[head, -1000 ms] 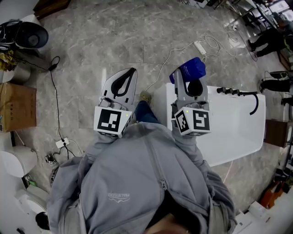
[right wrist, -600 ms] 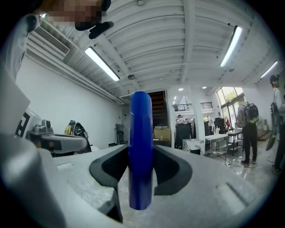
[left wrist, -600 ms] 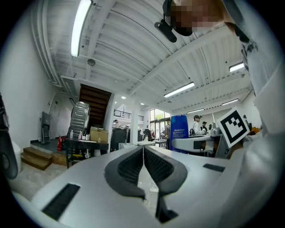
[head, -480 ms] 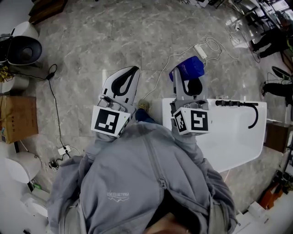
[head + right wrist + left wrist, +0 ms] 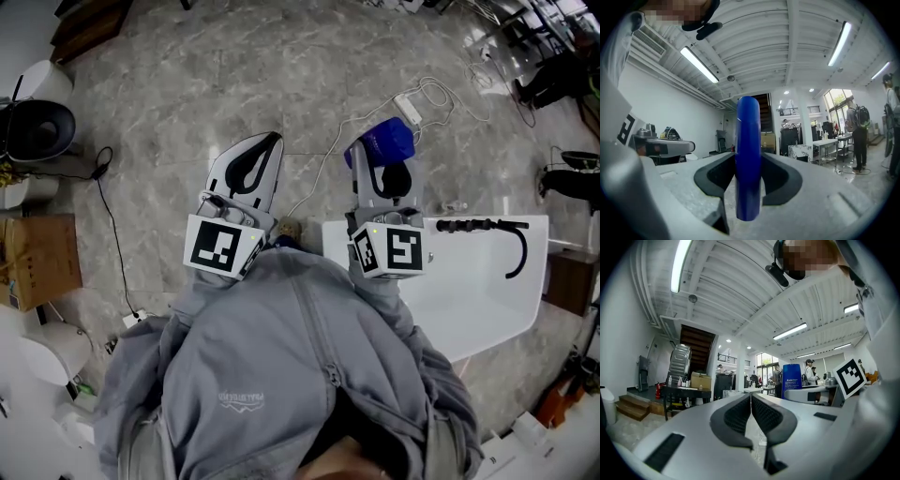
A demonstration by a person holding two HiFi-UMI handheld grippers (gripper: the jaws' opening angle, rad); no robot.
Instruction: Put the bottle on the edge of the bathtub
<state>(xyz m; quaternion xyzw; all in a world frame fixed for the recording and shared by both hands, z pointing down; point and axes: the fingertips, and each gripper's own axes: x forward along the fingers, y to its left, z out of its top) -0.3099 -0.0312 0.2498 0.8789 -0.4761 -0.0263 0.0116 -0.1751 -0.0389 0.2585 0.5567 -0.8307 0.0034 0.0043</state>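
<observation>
We grip the bottle (image 5: 386, 141) upright in our right claw (image 5: 376, 157), over the floor (image 5: 187, 94) at 11 o'clock of the tub (image 5: 478, 286), so it can stand on the rim, while our left claw (image 5: 263, 150) is closed, empty, kept clear.

Bright ceiling strip lights (image 5: 699, 64) overhead, frames sharp — heavy fisheye bending at edges.

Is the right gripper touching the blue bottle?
Touching. In the right gripper view, both pads of the right gripper press against the sides of the blue bottle, with no gap visible.
</observation>
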